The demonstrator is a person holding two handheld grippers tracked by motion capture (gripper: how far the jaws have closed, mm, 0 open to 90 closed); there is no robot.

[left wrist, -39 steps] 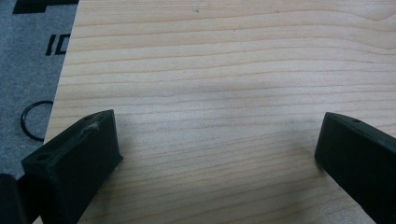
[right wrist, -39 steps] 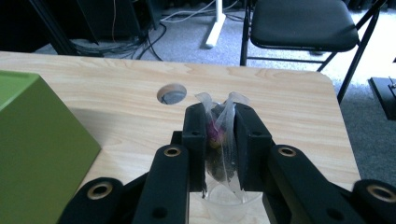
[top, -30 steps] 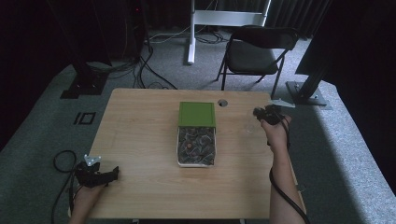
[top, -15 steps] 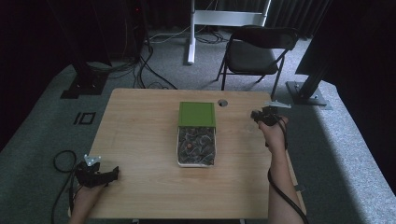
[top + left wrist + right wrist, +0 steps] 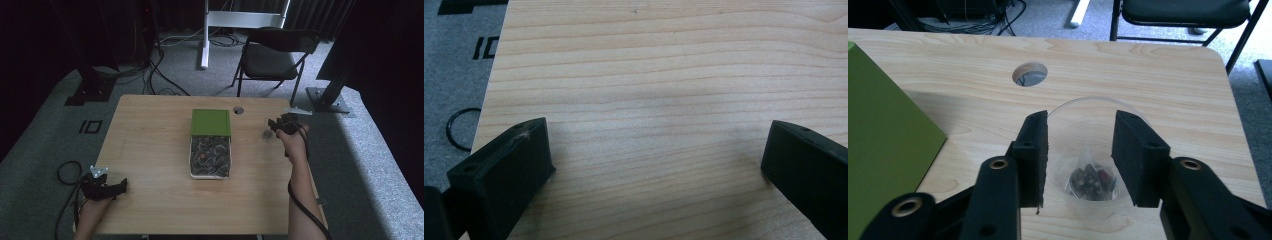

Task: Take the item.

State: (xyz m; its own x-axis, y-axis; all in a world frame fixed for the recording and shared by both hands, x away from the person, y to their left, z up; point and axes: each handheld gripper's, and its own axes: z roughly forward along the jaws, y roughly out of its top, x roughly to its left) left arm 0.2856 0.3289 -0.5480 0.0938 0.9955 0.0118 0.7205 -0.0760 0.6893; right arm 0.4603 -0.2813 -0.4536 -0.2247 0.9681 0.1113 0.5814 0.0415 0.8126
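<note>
Right gripper poised over a clear plastic cup, jaws apart on either side of the cup, seemingly not pressing its wall. Cup upright, mouth up, long axis vertical, with a small heap of dark bits at the bottom. Seen from the high view, cup to the right of the green box, well apart from it, below and right of the round hole in the wooden table. Left gripper far from the green box, at the table's near left corner, jaws spread wide over bare wood, holding nothing. Open tray of dark pieces just in front of the green box, touching it.
</note>
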